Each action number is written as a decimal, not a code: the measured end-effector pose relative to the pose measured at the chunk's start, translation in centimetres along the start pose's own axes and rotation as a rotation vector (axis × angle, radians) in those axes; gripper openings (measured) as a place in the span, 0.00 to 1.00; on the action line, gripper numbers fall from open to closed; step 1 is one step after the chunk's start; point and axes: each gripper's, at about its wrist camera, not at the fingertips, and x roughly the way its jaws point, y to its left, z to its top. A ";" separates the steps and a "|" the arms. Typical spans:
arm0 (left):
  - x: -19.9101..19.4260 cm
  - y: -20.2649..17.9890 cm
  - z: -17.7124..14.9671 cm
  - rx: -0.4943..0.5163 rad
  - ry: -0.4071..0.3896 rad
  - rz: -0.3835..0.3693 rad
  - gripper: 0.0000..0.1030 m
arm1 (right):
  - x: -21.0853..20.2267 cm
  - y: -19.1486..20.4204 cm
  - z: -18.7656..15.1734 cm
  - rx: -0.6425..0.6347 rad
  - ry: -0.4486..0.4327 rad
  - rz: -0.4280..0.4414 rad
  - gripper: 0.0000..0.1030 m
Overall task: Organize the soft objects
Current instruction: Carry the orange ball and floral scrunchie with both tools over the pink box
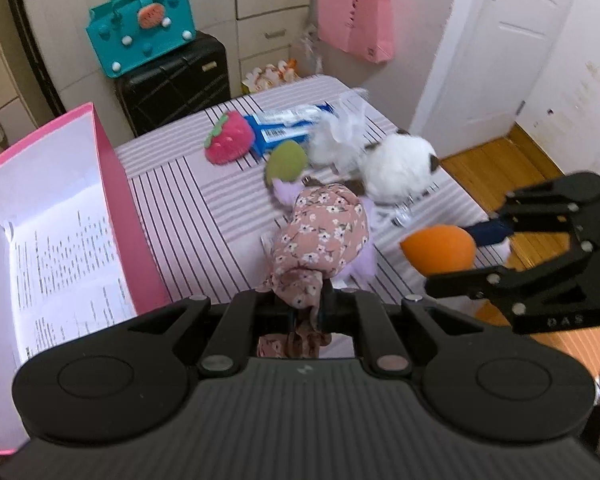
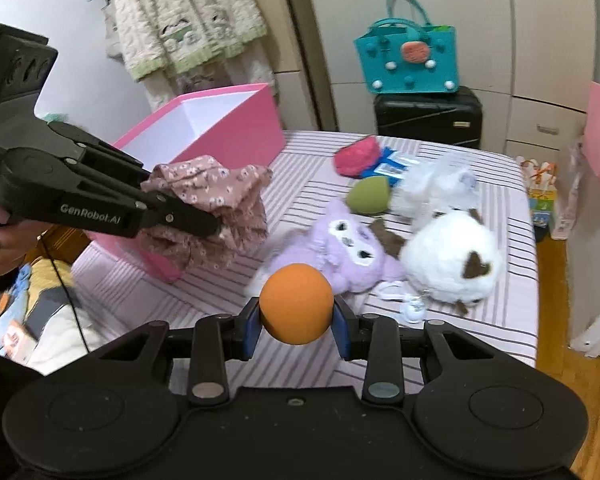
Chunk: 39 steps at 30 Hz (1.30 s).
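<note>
Fingers: left gripper pinches floral cloth – right gripper squeezes orange ball.

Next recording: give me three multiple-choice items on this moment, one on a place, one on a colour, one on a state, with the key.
1. Where does the pink box stand?
A. on the striped bed
B. on the black suitcase
C. on the wooden floor

2. What colour is the sponge in the right gripper?
A. green
B. orange
C. pink

3. What state is the left gripper in?
A. open, holding nothing
B. shut on the floral cloth
C. shut on a white plush

Key: 1 A, its base rests on the striped sheet; 2 B, an orange egg shape sits between the blue pads; 3 B, the cloth hangs pinched in its tips.
</note>
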 end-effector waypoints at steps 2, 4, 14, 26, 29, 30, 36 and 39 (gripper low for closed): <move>-0.6 0.1 -0.4 0.004 0.022 -0.017 0.09 | -0.1 0.8 0.3 -0.014 0.018 0.020 0.40; -1.3 0.2 -0.8 0.001 0.046 -0.032 0.09 | -0.1 1.5 0.7 -0.026 0.030 0.038 0.40; -5.3 2.3 -3.3 -0.053 0.110 -0.043 0.09 | 0.1 5.2 2.7 -0.084 0.080 0.120 0.40; -10.6 5.7 -6.6 -0.141 0.076 -0.022 0.09 | 0.9 9.8 6.2 -0.143 0.153 0.308 0.40; -11.4 6.6 -6.7 -0.152 0.061 -0.005 0.09 | 1.3 10.9 7.3 -0.161 0.163 0.333 0.40; -11.8 7.0 -6.6 -0.154 0.049 0.006 0.09 | 1.4 11.2 7.7 -0.170 0.162 0.337 0.40; -13.2 9.4 -5.9 -0.149 -0.054 0.036 0.09 | 2.4 13.2 10.5 -0.240 0.120 0.340 0.40; -12.7 11.2 -5.1 -0.161 -0.104 0.050 0.09 | 3.4 13.7 11.9 -0.275 0.085 0.319 0.40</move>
